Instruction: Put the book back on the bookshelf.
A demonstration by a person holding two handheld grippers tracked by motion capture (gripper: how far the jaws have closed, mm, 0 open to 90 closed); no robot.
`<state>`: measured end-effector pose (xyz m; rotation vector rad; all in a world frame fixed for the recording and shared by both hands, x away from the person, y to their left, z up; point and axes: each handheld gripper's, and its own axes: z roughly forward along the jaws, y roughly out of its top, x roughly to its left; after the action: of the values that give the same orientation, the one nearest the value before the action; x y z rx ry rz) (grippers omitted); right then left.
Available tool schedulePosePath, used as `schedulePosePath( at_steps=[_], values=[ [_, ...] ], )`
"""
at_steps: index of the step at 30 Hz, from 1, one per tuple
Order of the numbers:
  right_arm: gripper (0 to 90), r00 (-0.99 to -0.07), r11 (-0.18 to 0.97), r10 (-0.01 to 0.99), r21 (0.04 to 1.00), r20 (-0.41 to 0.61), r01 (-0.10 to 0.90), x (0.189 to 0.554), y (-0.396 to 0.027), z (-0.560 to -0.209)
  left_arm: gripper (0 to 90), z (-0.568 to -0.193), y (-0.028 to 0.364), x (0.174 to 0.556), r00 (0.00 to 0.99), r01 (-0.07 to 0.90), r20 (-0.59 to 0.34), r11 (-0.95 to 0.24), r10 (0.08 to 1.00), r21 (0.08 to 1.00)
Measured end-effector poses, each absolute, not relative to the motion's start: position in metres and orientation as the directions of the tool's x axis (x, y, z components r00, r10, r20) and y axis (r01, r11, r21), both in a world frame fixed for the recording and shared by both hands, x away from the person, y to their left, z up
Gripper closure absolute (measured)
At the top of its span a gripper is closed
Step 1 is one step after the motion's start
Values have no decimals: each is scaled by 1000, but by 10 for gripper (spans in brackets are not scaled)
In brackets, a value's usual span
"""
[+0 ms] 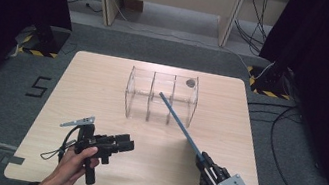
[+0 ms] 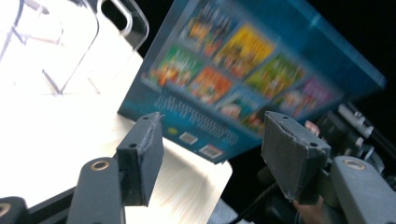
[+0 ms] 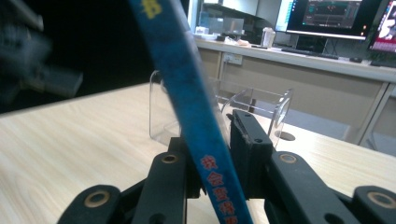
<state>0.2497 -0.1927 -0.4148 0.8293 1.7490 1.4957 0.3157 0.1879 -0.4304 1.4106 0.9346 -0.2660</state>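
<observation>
Clearly clamped by its spine in the right gripper (image 1: 205,161): a thin blue book (image 1: 180,121), lifted edge-on above the table (image 1: 101,92) near the front right corner. Long axis slanting up and away toward the clear three-bay organizer (image 1: 161,97), far end reaching over its right bay. Left gripper (image 1: 129,143) near the front left corner, jaws parted, nothing between the pads. Could well pivot or slip in so narrow a pinch, since most of its length hangs unsupported; could also knock a divider wall if lowered askew
</observation>
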Motion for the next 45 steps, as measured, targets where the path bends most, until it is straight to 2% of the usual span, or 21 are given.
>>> schedulePosePath(
  at_steps=[7,15,16,18,21,25,26,29,30,34,45],
  values=[
    [775,-587,1,809,998,39,67,264,-216,-415,388,-451,189,326,600,696,-693,167,399,698],
    [793,-604,-31,794,997,68,71,281,-236,-418,384,-465,191,333,572,720,-703,151,423,677],
    [794,-598,-73,793,992,118,99,285,-240,-420,385,-466,191,333,573,721,-702,146,423,677],
    [800,-593,-48,800,995,90,86,286,-242,-421,385,-467,190,333,574,723,-699,137,426,677],
    [795,-588,-74,800,992,117,98,289,-244,-420,385,-471,189,334,571,728,-698,128,433,674],
    [795,-593,-51,801,996,81,66,292,-245,-417,385,-480,187,336,593,711,-641,57,487,701],
    [791,-610,-42,790,998,64,50,295,-245,-418,384,-483,187,337,614,688,-584,3,532,726],
    [790,-619,-40,784,999,53,34,297,-246,-419,379,-487,187,338,624,674,-539,-41,565,738],
    [793,-625,-44,779,999,47,20,300,-246,-420,372,-490,187,339,641,657,-485,-99,595,747],
    [800,-645,-93,760,996,77,9,306,-249,-424,367,-497,185,341,662,641,-415,-185,624,745],
    [825,-663,-167,740,986,110,-23,309,-249,-428,374,-498,187,343,655,655,-438,-173,616,735]
  ],
)
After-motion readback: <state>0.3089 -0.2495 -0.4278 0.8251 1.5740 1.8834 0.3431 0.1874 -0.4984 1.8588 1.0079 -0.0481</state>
